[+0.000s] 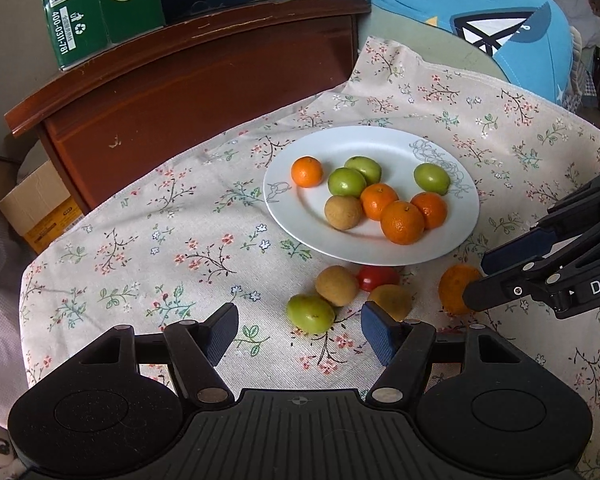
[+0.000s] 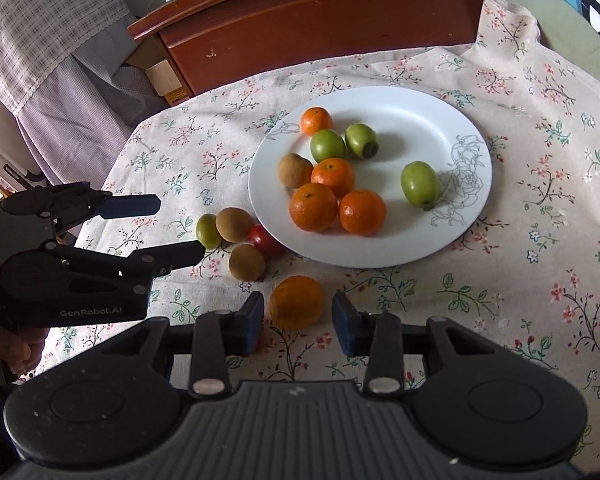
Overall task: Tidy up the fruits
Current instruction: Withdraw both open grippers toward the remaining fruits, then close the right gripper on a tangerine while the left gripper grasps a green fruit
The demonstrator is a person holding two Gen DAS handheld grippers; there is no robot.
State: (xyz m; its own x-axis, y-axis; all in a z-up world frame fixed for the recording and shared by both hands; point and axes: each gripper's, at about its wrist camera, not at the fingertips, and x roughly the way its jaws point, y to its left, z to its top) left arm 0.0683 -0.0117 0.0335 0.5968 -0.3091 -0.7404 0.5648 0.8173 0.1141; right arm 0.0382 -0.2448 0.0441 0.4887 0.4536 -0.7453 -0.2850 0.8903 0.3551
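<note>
Right tongs [image 2: 298,316] — parted — flank loose orange [image 2: 296,301], untouched.

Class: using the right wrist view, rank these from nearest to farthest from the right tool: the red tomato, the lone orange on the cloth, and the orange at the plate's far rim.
From the right tool:
1. Lone orange, on the cloth, just ahead between its open fingers.
2. Red tomato, on the cloth by the plate's near-left edge.
3. Far-rim orange, at the plate's back left.

Dark wooden headboard [image 1: 204,80] stood behind floral cloth [image 1: 148,256]; green carton [image 1: 96,4] rested on top, blue printed cushion [image 1: 480,20] alongside, cardboard box [image 1: 36,208] below. Daylight, soft.
</note>
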